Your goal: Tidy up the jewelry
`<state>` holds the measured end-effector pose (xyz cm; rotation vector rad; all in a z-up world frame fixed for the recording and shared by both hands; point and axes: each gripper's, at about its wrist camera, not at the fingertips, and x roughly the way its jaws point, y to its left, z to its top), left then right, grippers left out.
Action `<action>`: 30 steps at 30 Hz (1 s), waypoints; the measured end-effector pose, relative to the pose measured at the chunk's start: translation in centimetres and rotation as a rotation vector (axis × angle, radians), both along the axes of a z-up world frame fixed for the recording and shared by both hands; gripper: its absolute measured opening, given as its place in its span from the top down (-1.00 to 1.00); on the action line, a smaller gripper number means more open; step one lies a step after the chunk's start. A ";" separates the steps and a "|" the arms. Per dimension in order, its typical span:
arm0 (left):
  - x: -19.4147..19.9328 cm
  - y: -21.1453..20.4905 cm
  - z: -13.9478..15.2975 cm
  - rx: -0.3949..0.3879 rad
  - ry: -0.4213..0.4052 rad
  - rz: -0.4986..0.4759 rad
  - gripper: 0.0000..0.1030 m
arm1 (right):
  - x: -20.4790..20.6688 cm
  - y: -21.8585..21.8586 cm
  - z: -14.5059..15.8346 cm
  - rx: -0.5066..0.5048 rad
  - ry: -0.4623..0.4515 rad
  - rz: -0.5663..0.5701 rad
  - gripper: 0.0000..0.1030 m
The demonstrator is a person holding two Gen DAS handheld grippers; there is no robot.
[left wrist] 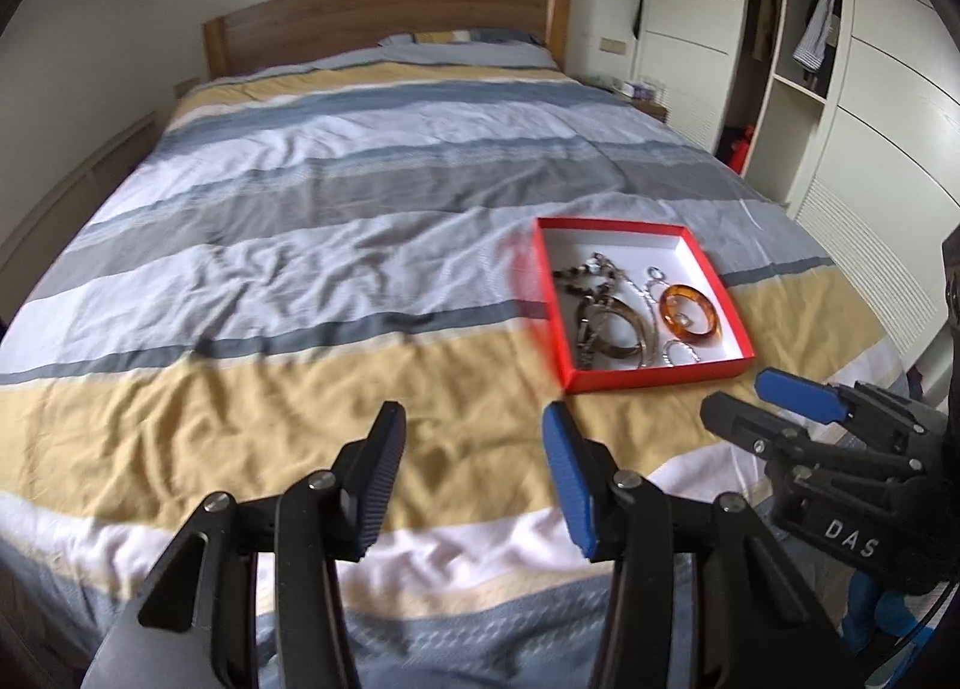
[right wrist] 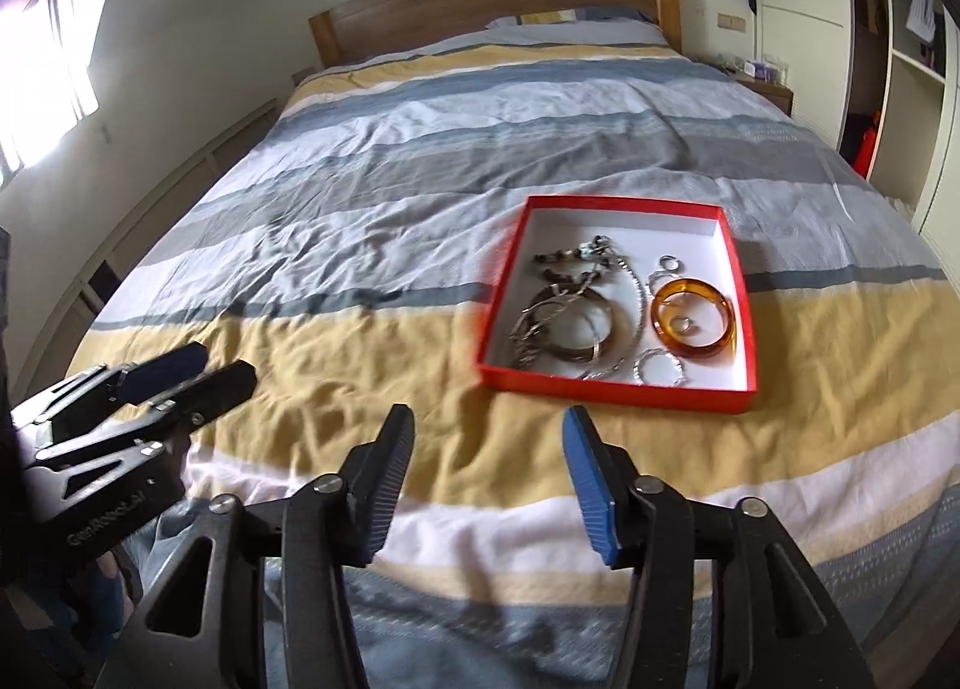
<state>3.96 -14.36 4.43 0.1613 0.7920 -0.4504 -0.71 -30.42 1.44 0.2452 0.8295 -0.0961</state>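
Observation:
A shallow red box (left wrist: 657, 379) (right wrist: 606, 383) with a white inside lies on the striped bed. In it are an amber bangle (left wrist: 690, 312) (right wrist: 694, 317), metal bangles (left wrist: 618, 329) (right wrist: 570, 329), a dark bead string (right wrist: 564, 263), thin chains and small silver rings. My left gripper (left wrist: 474, 431) is open and empty, above the yellow stripe, short of the box's near left corner. My right gripper (right wrist: 489, 434) is open and empty, just short of the box's near edge. Each gripper shows in the other's view, the right one (left wrist: 756, 401) and the left one (right wrist: 204, 368).
The bed (left wrist: 300, 245) has a wooden headboard (left wrist: 384, 17) and pillows at the far end. A white wardrobe with hanging clothes (left wrist: 816, 29) stands to the right. A bedside table (right wrist: 762, 83) sits by the headboard. A bright window (right wrist: 42, 59) is on the left wall.

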 end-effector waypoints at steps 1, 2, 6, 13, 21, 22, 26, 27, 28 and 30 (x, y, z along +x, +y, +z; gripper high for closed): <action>-0.5 0.7 0.3 -0.004 -0.010 0.010 0.12 | -0.3 0.6 0.1 -0.006 0.003 0.002 -0.07; -0.7 1.1 0.6 -0.007 -0.017 0.015 0.12 | -0.5 1.1 0.2 -0.010 0.005 0.004 -0.10; -2.2 3.1 1.6 -0.016 -0.057 0.051 0.12 | -1.6 2.7 0.7 -0.040 0.009 0.012 -0.22; -4.1 6.1 2.5 0.000 -0.109 0.127 0.12 | -3.4 4.3 1.2 -0.087 0.012 -0.020 -0.60; -5.9 8.7 3.0 0.011 -0.151 0.196 0.12 | -5.2 4.2 1.4 -0.113 -0.002 -0.077 -0.93; -6.1 8.9 3.0 0.010 -0.151 0.200 0.12 | -5.4 4.2 1.4 -0.121 -0.005 -0.082 -0.98; -6.6 9.5 2.8 0.028 -0.148 0.227 0.03 | -6.2 4.0 1.4 -0.138 -0.014 -0.098 -0.99; -6.8 9.7 2.6 0.031 -0.147 0.232 -0.07 | -6.4 3.9 1.3 -0.140 -0.015 -0.100 -0.99; -7.0 9.8 2.6 0.032 -0.147 0.236 -0.09 | -6.6 3.9 1.3 -0.142 -0.014 -0.101 -0.99; -7.3 10.0 2.4 0.043 -0.152 0.246 -0.09 | -6.9 3.8 1.2 -0.145 -0.018 -0.105 -0.99</action>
